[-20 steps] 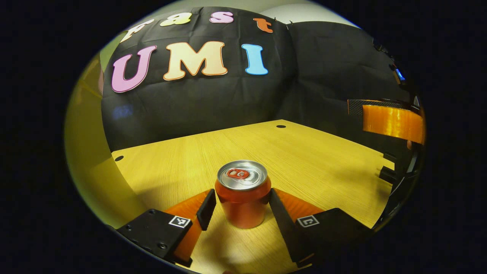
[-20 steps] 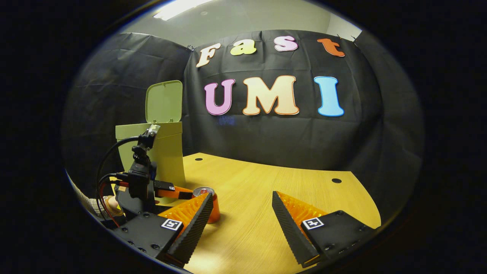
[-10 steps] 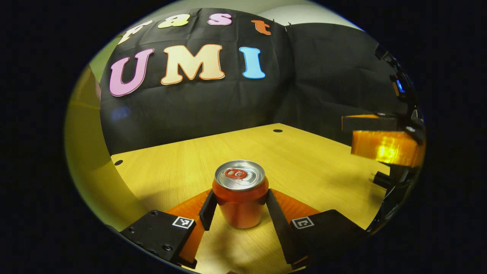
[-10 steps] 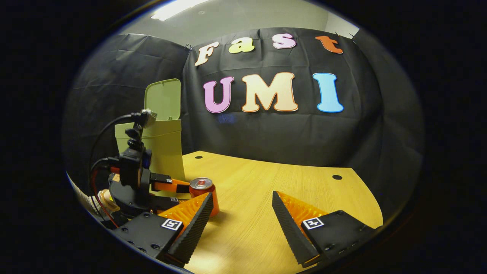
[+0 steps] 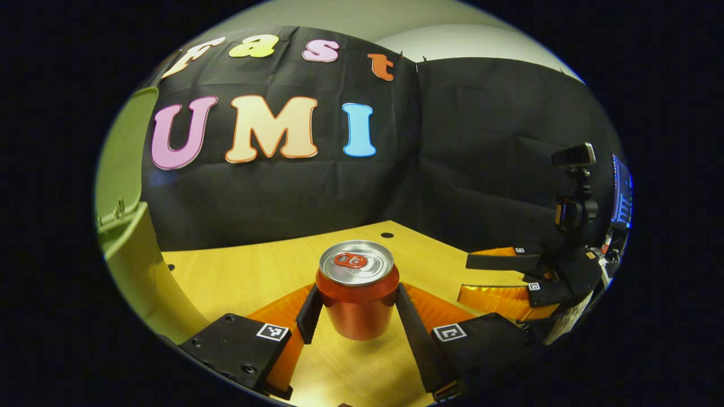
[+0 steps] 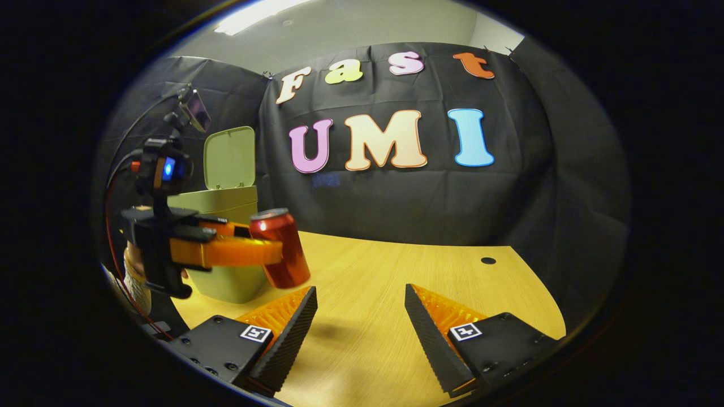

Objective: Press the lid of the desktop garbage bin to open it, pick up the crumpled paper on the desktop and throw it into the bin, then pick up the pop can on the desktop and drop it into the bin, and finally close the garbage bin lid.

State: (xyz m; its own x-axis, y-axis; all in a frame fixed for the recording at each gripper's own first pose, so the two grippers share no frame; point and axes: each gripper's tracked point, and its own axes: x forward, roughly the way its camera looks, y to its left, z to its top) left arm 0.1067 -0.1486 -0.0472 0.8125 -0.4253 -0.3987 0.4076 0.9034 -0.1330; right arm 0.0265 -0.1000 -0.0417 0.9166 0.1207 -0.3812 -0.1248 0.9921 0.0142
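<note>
Lid (image 6: 229, 157) of pale green plastic bin (image 6: 226, 243) up, red aluminium pop can (image 5: 357, 288) pinched in left gripper (image 5: 355, 308) clear of wooden desktop (image 6: 396, 316), right gripper (image 6: 361, 322) spread idle; drop and lid closing left

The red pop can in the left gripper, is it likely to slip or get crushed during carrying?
The pop can looks smooth and glossy, so it may slip. The left gripper pinches its sides, and thin metal could dent under pressure. In the right gripper view it already hangs tilted.

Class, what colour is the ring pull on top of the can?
Red, clearest in the left gripper view: ring pull on the can.
</note>
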